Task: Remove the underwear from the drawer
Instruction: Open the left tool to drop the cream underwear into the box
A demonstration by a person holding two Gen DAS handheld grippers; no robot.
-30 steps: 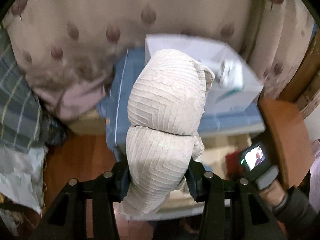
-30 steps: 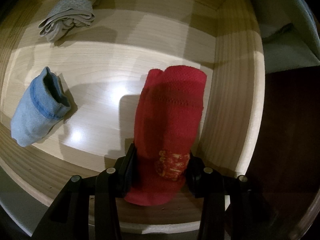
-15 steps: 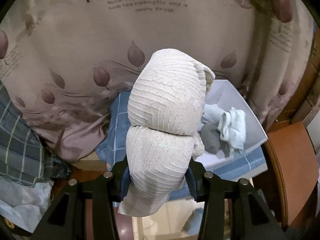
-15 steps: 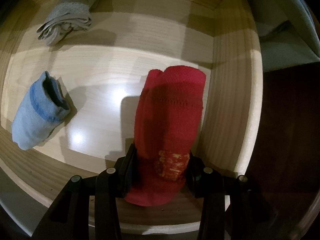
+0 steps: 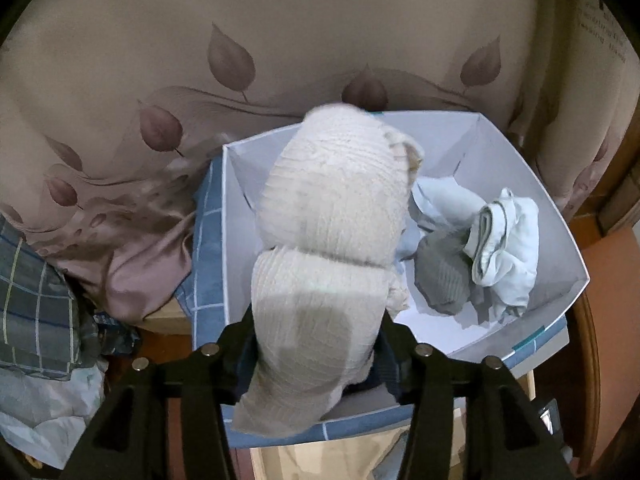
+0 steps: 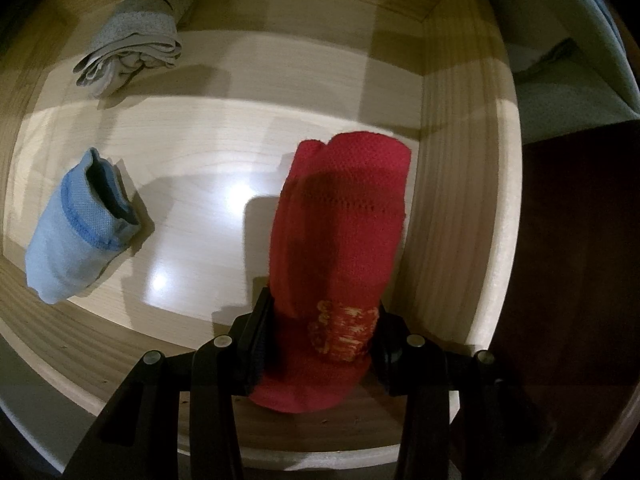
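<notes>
Your left gripper (image 5: 316, 344) hangs over the white box (image 5: 560, 240) with the cream underwear roll (image 5: 328, 240) between its jaws, and those jaws are opening now, so the roll is about to drop. Your right gripper (image 6: 320, 340) is clamped on the red underwear roll (image 6: 340, 232), pointing down into the wooden drawer (image 6: 452, 200), close to its right wall. A blue roll (image 6: 76, 232) and a grey roll (image 6: 128, 48) lie on the drawer floor, well apart from each other. Watch the cream roll: it sits toward the box's near left corner, so as it falls it could catch the rim and tumble onto the blue checked cloth (image 5: 206, 240) outside. It could also unroll as it lands beside the pale pieces (image 5: 504, 248) already in the box. On the right, the red roll could snag the drawer wall as you lift, or slip, since the jaws grip it low. Some small print shows on the curtain (image 5: 320, 40) at the upper right, too blurred to read; the yellow mark on the red roll is not legible either.
</notes>
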